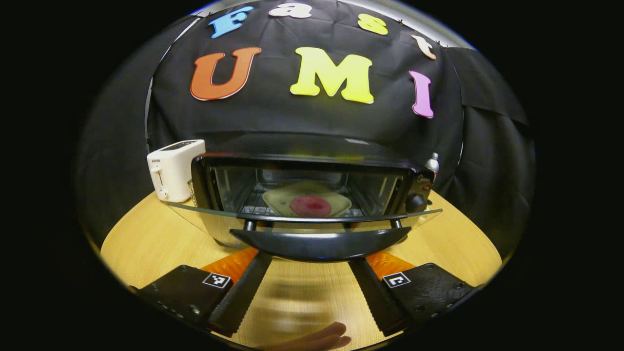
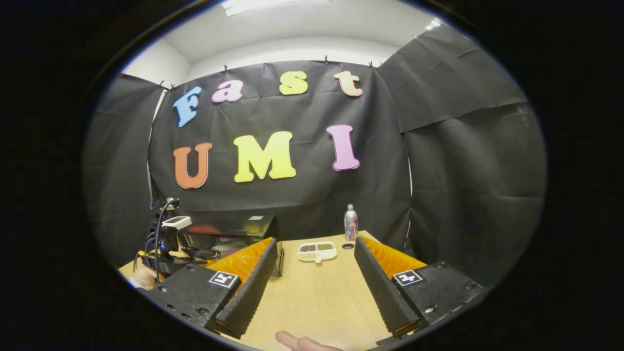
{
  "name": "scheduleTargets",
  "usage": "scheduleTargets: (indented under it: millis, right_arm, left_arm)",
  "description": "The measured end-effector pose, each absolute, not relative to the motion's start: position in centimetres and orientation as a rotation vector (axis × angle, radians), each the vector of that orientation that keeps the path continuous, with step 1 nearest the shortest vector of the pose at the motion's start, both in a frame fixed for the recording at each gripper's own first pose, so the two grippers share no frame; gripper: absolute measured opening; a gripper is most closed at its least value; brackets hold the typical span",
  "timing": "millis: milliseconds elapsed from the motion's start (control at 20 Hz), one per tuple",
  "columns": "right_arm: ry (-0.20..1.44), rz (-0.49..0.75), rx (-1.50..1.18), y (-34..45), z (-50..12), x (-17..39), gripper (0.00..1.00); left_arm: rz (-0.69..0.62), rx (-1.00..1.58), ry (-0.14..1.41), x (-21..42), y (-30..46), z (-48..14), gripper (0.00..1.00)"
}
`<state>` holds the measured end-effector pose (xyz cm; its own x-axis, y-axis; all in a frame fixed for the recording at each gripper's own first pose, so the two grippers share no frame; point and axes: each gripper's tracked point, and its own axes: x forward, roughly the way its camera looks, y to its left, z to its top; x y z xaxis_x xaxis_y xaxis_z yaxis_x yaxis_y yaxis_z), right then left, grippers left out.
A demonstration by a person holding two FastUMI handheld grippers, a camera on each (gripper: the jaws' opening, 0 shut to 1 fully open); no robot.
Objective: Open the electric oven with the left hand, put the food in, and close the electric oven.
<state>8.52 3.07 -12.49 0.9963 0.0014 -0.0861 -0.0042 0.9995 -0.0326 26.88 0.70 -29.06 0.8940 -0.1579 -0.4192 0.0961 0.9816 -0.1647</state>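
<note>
In the left gripper view the black electric oven [image 1: 414,187] stands straight ahead on the wooden table. Its glass door [image 1: 195,214] hangs partly open, tilted near level. The door's black handle [image 1: 317,243] lies across the tips of my left gripper [image 1: 309,261], whose jaws stand wide apart and open. On the rack inside sits a pale plate [image 1: 278,197] holding a round red piece of food [image 1: 310,206]. My right gripper [image 2: 314,242] is open over the table with nothing between its fingers. In the right gripper view the oven [image 2: 243,226] sits at the left, behind the left gripper's body [image 2: 168,239].
A white toaster [image 1: 173,168] stands left of the oven. A bottle [image 2: 350,223] and a white divided tray [image 2: 317,252] sit at the table's far end, ahead of the right gripper. Bare wooden tabletop [image 2: 317,297] lies between the right fingers.
</note>
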Motion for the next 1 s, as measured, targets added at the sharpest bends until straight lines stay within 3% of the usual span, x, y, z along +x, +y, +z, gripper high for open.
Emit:
scheduleTargets:
  millis: [350,1000]
  right_arm:
    - [0.067,0.0,-0.045,2.5,-11.2,6.4,0.96]
    - [-0.025,0.001,-0.066,2.3,-5.5,0.7,0.96]
  left_arm:
    - [-0.071,-0.236,0.36,25.7,3.4,-24.5,0.95]
    - [0.038,-0.104,0.115,9.8,6.8,-9.1,0.95]
